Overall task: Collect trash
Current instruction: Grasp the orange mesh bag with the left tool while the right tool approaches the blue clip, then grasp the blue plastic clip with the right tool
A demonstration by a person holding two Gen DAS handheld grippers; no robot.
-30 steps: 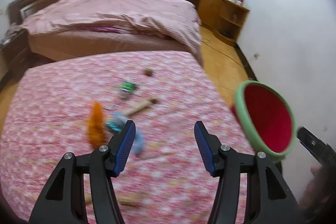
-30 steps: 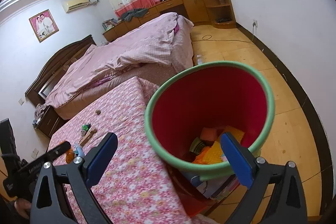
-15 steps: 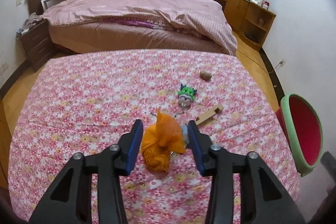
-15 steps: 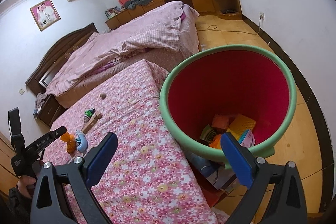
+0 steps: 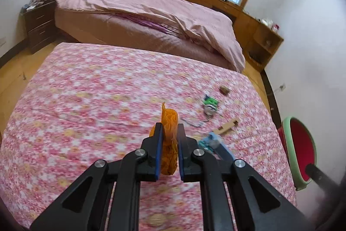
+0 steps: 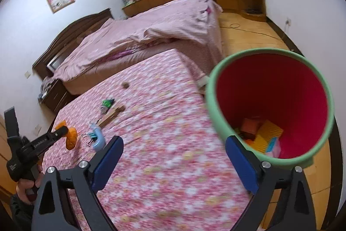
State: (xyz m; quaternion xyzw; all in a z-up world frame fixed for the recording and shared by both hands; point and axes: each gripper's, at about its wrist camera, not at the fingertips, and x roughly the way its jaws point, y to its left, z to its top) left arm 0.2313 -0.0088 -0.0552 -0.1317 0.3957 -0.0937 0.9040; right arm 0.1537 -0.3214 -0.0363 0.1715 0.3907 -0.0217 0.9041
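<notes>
On the flower-print surface [image 5: 90, 101], toward its near edge, we see our left gripper [image 5: 169, 131] with its blue-padded fingers [image 5: 159, 144] pinched tight on an orange mesh wad [image 5: 169, 122]. In the right wrist view the same wad [image 6: 70, 135] bulges from the tip of that gripper [image 6: 62, 130] near the surface's left edge, and whether it touches the cloth we cannot tell.

Just to the right of the wad lies a light blue plastic piece [image 5: 216, 141], with a dark tangle beside it. Farther on toward the right edge rest a wooden stick [image 5: 228, 125], a green and white crumpled wrapper [image 5: 209, 104] and a small brown lump [image 5: 225, 90], each apart from the next. The right wrist view shows them in a loose line: blue piece [image 6: 98, 138], stick [image 6: 111, 115], wrapper [image 6: 107, 104], lump [image 6: 125, 85].

Past the surface's right edge we find a red bin with a green rim [image 6: 216, 105], tilted toward the camera, with orange, yellow and pink scraps [image 6: 263, 133] in its bottom. Our right gripper [image 6: 173, 162] has its fingers [image 6: 108, 157] spread wide and grips nothing; the right finger overlaps the bin's near rim in the picture. In the left wrist view the bin [image 5: 287, 144] sits at the far right.

Beyond the far edge stands a bed with a pink quilt [image 5: 140, 10].
</notes>
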